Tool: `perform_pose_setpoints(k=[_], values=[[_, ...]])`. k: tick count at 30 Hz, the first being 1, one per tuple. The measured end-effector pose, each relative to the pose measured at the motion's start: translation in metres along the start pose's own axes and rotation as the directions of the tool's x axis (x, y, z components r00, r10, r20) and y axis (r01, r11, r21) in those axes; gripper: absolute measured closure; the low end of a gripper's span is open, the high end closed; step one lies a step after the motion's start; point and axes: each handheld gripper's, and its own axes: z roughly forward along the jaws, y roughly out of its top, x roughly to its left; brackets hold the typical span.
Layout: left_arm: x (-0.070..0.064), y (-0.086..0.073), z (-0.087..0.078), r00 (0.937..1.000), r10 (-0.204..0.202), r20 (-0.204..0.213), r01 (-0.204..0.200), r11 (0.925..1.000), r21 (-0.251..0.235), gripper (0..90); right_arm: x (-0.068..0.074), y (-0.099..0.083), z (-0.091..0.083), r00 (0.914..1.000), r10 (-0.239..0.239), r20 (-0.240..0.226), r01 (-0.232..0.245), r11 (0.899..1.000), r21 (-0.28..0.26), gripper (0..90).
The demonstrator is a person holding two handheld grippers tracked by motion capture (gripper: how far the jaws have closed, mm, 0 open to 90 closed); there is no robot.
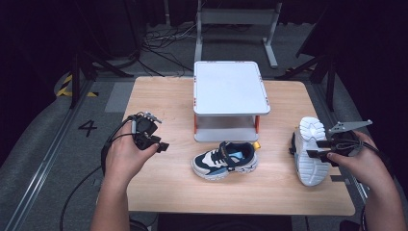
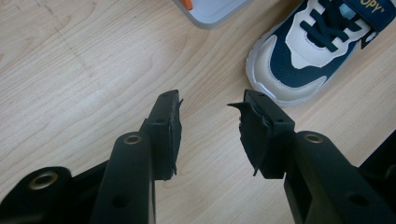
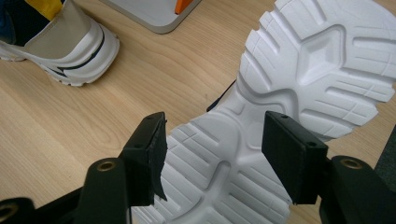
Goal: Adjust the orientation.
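A navy and white child's shoe [image 1: 224,160] stands upright on the wooden table [image 1: 159,192], in front of the shelf. Its toe [image 2: 299,51] lies just beyond my left gripper [image 2: 211,98], which is open over bare wood with nothing between its jaws. In the high view the left gripper [image 1: 162,133] is left of that shoe. The matching second shoe [image 1: 308,151] lies on its side at the table's right, white sole [image 3: 299,70] facing me. My right gripper [image 3: 215,120] is open, its jaws on either side of the sole's narrow middle. The right gripper [image 1: 315,148] sits against that shoe.
A white two-tier shelf with orange posts [image 1: 230,86] stands at the table's middle back; its lower corner [image 2: 210,11] is near the left gripper. The upright shoe's heel [image 3: 70,42] lies left of the right gripper. The table's right edge runs close behind the tipped shoe.
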Motion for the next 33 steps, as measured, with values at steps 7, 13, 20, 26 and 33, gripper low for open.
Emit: perform_pose_setpoints(k=[7,13,20,26,33], values=[[-0.018,0.019,0.007,0.9990,0.012,0.043,-0.012,0.9999,0.000,61.1,0.001,-0.008,-0.007,0.9997,0.014,0.018,-0.014,1.000,-0.007,41.5],[-0.040,0.038,0.020,0.9933,0.053,0.103,-0.049,0.9979,-0.042,56.5,0.000,-0.014,-0.012,0.9990,0.033,0.031,-0.033,0.999,-0.009,41.4],[-0.064,0.060,0.043,0.9871,0.084,0.136,-0.083,0.9964,-0.019,51.9,0.000,-0.012,-0.013,0.9990,0.037,0.026,-0.036,0.999,-0.020,41.2],[-0.083,0.071,0.060,0.9876,0.060,0.145,-0.062,0.9980,0.010,51.1,0.000,-0.009,-0.008,0.9994,0.028,0.020,-0.028,1.000,-0.010,40.9],[-0.105,0.088,0.077,0.9865,0.080,0.143,-0.087,0.9953,0.042,49.9,0.003,-0.004,-0.005,0.9998,0.014,0.011,-0.014,1.000,-0.011,40.5]])
